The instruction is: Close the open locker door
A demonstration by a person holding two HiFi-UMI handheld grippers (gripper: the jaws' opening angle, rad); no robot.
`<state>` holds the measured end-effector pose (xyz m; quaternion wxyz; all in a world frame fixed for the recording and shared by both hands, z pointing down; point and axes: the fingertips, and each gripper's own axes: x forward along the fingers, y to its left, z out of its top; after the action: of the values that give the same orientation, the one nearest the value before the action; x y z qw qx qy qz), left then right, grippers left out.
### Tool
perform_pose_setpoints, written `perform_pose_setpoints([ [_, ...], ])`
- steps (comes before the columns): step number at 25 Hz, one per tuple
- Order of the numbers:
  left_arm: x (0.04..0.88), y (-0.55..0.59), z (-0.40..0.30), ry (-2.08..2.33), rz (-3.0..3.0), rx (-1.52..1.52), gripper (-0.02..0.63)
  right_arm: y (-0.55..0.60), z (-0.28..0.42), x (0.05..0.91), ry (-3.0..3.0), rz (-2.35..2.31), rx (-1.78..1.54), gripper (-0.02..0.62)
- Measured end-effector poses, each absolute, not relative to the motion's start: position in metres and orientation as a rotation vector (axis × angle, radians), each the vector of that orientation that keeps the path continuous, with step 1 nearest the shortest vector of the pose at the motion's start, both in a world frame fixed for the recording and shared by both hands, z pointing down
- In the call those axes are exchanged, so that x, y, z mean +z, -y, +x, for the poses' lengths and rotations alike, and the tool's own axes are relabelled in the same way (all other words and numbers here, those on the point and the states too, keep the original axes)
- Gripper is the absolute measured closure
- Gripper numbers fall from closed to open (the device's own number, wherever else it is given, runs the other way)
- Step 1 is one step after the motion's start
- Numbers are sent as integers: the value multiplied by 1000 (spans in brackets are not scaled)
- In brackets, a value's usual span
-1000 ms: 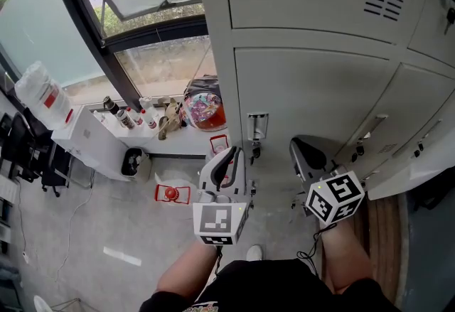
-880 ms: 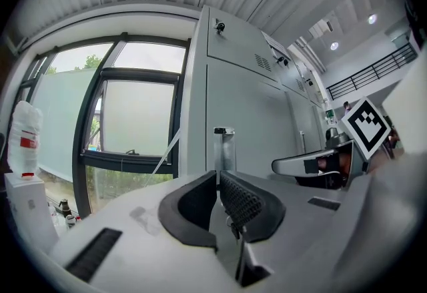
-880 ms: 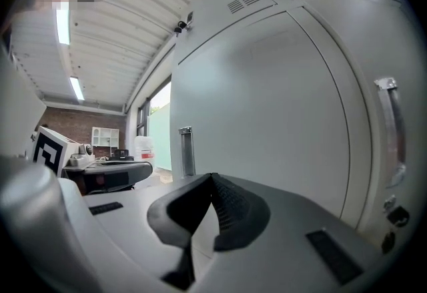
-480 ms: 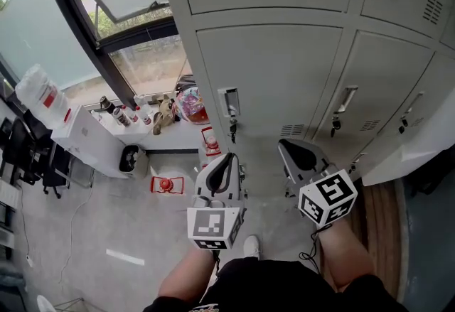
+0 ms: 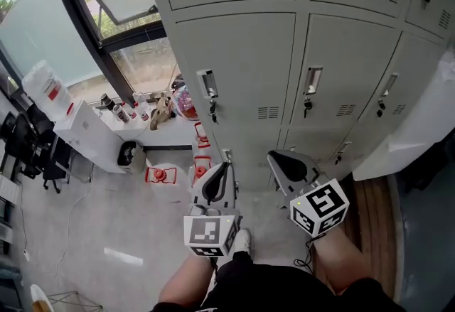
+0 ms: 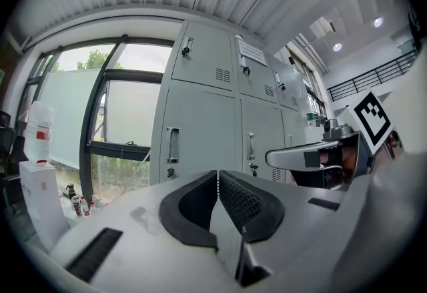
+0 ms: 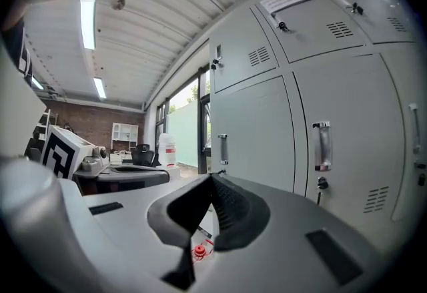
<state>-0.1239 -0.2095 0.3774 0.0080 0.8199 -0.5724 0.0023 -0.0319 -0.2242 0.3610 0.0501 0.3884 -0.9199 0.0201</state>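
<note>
A bank of grey lockers [image 5: 234, 69] fills the top of the head view, its doors with upright handles [image 5: 209, 83] standing flush. At the right edge a pale panel [image 5: 416, 126] juts out from the bank; it looks like the open locker door. My left gripper [image 5: 222, 167] hangs low in front of the lockers, jaws shut on nothing [image 6: 218, 175]. My right gripper [image 5: 274, 156] is beside it, also shut and empty [image 7: 212, 181]. Neither touches a locker. The jutting panel lies well to the right of both.
A window wall runs along the left. Below it a white cabinet [image 5: 85, 129] carries small bottles and a big clear jug [image 5: 46, 90]. Red items [image 5: 160, 175] lie on the grey floor near the locker base. Dark chairs [image 5: 28, 147] stand far left. A wooden strip [image 5: 370, 197] lies at right.
The head view has swung right, bringing more locker doors into sight. Both grippers sit lower and a little further left in the view than before.
</note>
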Motion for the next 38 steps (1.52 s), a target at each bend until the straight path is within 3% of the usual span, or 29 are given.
perform_pose_setpoints([
  [17, 394, 92, -71, 1803, 2507, 21, 583, 118, 8, 380, 2823, 1078, 92, 543],
  [38, 380, 80, -100, 1797, 2543, -9, 583, 103, -24, 376, 2838, 1100, 85, 543],
])
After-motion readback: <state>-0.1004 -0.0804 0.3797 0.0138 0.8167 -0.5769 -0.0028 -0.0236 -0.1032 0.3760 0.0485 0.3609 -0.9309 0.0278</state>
